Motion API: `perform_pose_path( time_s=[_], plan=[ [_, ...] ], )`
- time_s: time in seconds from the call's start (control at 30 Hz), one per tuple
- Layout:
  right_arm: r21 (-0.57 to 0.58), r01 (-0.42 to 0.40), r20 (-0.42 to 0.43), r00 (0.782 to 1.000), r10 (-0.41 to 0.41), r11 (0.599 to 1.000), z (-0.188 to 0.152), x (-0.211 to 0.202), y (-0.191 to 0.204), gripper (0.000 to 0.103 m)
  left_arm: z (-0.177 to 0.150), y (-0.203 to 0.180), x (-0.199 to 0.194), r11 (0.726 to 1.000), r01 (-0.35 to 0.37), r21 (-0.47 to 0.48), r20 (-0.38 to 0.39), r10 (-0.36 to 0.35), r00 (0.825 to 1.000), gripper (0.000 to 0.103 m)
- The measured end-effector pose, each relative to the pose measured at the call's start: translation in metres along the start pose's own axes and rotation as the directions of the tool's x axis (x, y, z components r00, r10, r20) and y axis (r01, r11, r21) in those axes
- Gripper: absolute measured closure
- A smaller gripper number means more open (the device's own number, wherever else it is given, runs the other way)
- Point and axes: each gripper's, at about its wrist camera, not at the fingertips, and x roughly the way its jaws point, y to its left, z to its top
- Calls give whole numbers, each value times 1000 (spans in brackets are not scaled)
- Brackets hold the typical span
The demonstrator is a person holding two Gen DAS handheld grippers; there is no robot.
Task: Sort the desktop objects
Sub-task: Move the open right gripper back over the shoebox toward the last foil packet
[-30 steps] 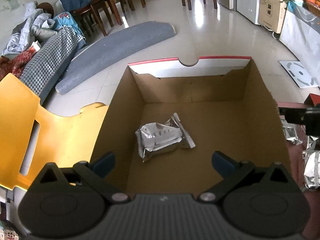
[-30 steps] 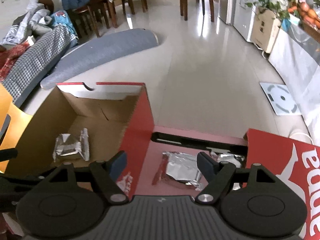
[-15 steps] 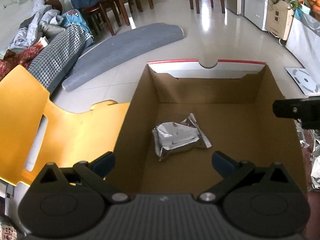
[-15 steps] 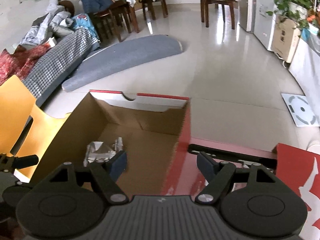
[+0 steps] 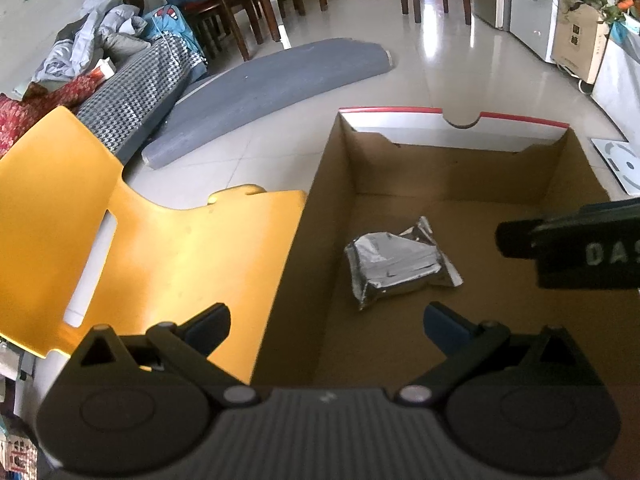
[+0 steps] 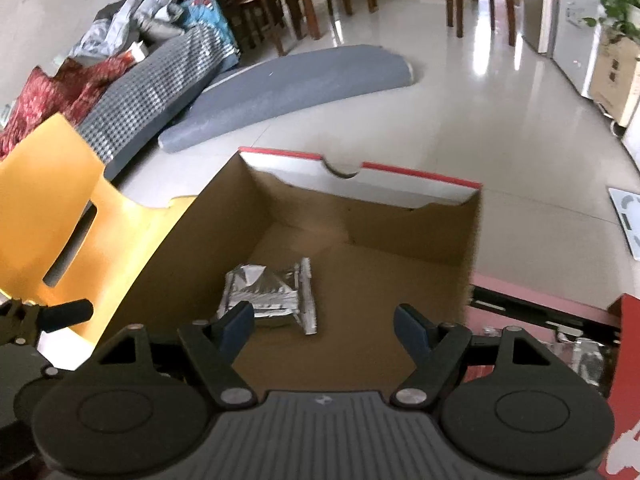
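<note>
Both tools were spread wide and empty: the left gripper [image 5: 326, 322] straddled the near left wall of the cardboard box [image 5: 460, 196], and the right gripper [image 6: 323, 322] had swung from the red tray [image 6: 536, 300] to above the box. One crinkled, shiny foil packet [image 5: 396, 264] lay on the box's matte brown floor. More packets [image 6: 580, 356] lay in the tray right of the box. A smooth yellow chair [image 5: 132, 248] stood left of it.

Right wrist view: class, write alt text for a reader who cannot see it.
An open cardboard box holds one silver foil packet on its floor. The right tool hangs above it, its jaws apart and empty. A yellow chair stands left of the box.
</note>
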Motion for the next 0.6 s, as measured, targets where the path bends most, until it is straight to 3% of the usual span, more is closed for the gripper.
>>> perform_pose_path(
  time_s=[0.6],
  plan=[
    [18,-33,-155,987,36,999,7,65,24,21,1,27,17,996,-40,-79,-28,38,999,0]
  ],
)
